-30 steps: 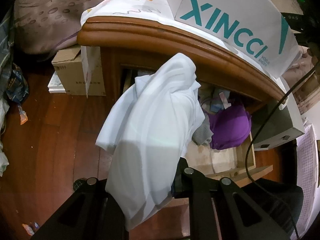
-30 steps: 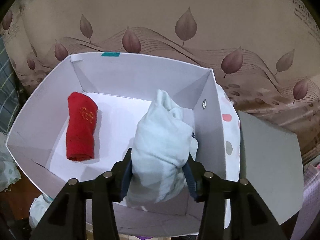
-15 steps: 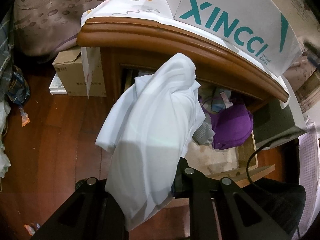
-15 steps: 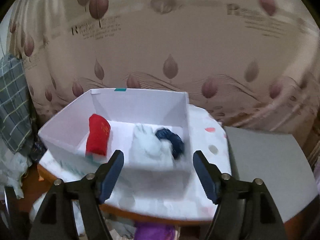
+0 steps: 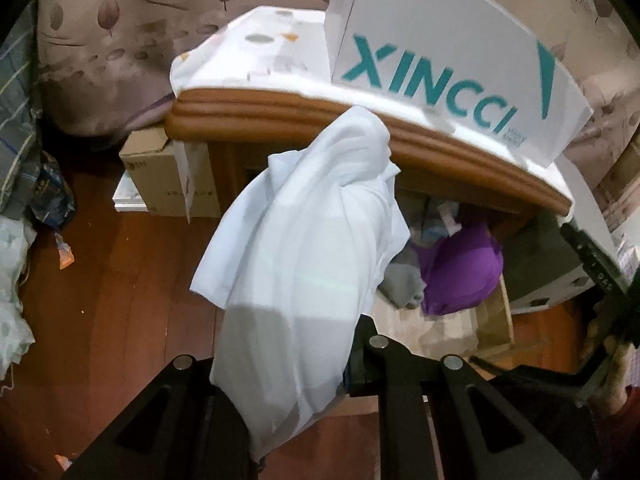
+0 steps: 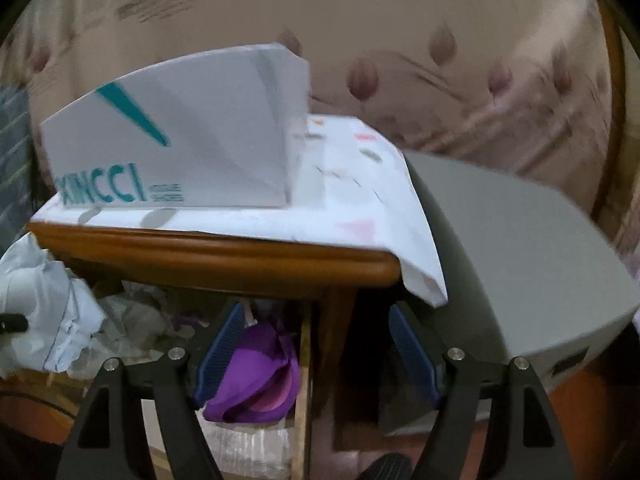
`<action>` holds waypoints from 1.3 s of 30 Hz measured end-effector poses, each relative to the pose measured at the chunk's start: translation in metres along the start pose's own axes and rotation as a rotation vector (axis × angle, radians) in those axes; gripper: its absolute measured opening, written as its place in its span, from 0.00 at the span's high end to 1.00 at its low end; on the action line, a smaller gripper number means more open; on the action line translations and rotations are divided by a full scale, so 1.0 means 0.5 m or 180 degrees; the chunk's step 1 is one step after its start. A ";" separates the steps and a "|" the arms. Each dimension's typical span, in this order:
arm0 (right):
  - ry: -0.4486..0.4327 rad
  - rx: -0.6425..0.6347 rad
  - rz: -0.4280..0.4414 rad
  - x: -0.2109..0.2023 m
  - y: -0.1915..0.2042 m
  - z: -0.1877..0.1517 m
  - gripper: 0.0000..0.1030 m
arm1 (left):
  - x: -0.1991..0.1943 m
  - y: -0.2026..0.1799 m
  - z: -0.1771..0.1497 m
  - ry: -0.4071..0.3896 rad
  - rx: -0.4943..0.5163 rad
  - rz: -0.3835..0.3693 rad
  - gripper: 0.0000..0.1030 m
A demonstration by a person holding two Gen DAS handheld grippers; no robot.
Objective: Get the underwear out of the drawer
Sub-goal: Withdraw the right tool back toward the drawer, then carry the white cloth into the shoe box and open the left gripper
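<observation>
My left gripper is shut on a white garment that hangs over its fingers, held in front of the wooden nightstand. The open drawer holds a purple piece of underwear and a grey one. My right gripper is open and empty, low in front of the drawer, with the purple underwear just beyond its left finger. The white garment also shows at the left of the right wrist view. The white XINCCI box stands on the nightstand top.
A grey flat box sits right of the nightstand. A cardboard carton stands on the wooden floor at the left, with bags and clutter beyond it. A patterned cloth covers the nightstand top.
My right gripper let go of the pale garment in the box, opened, and dropped down in front of the open drawer. My left gripper rose a little with the white garment.
</observation>
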State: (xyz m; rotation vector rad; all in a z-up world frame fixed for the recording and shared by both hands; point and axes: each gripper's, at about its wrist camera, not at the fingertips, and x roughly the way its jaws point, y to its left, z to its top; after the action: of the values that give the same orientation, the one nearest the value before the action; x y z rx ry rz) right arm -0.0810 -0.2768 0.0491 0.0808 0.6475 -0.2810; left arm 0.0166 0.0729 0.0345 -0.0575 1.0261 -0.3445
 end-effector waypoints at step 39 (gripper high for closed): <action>0.0321 0.0245 0.0086 0.010 -0.058 -0.014 0.25 | -0.392 -0.247 0.365 -0.1017 0.0665 0.0049 0.86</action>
State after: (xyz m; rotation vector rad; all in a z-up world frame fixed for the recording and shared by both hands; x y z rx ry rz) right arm -0.0894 -0.3045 0.0407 0.1782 0.7351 -0.2771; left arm 0.0477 -0.0043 0.3175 0.0816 0.6705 -0.4120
